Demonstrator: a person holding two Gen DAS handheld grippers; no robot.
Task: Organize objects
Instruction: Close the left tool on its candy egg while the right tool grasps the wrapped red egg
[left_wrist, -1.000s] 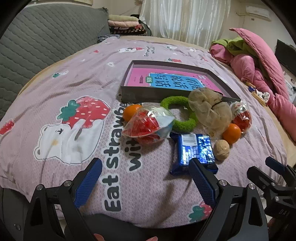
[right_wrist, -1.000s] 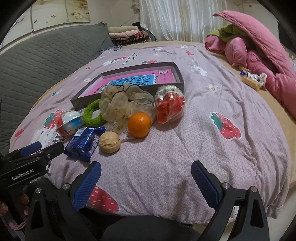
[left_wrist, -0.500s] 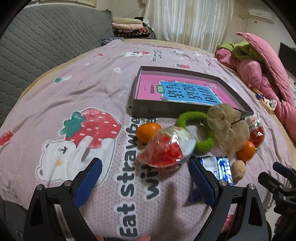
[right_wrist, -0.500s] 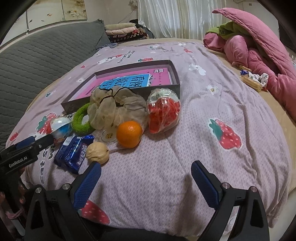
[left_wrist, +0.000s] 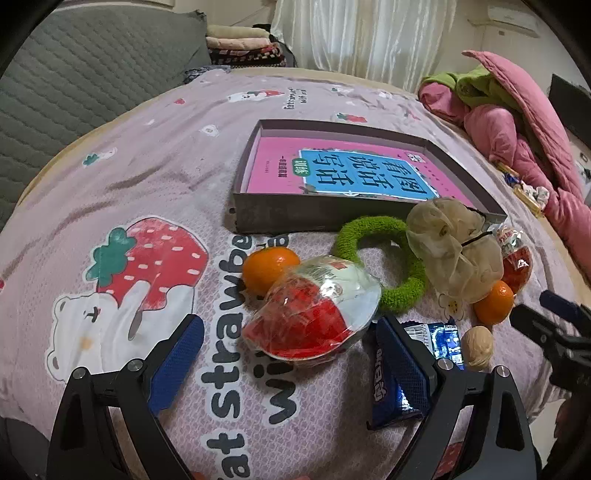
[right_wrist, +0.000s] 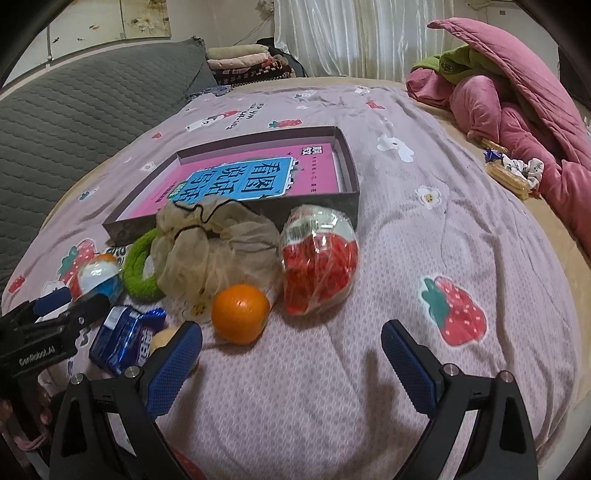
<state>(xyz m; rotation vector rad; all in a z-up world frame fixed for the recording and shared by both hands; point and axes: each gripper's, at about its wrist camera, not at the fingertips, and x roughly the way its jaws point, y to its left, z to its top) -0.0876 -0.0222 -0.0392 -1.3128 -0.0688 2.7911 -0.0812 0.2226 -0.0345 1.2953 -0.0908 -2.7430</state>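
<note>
Closer now, spread left tongs (left_wrist: 288, 354) straddle the snack bag (left_wrist: 314, 317); right tongs (right_wrist: 291, 354) gape idle; pinch centrally, gently.

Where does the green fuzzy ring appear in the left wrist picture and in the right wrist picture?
Left wrist view: the green ring lies right of centre, just in front of the box, beside the beige mesh pouch.
Right wrist view: the green ring lies at the left, partly hidden by the pouch.
Shared landmark: the dark box holding the pink book.
</note>
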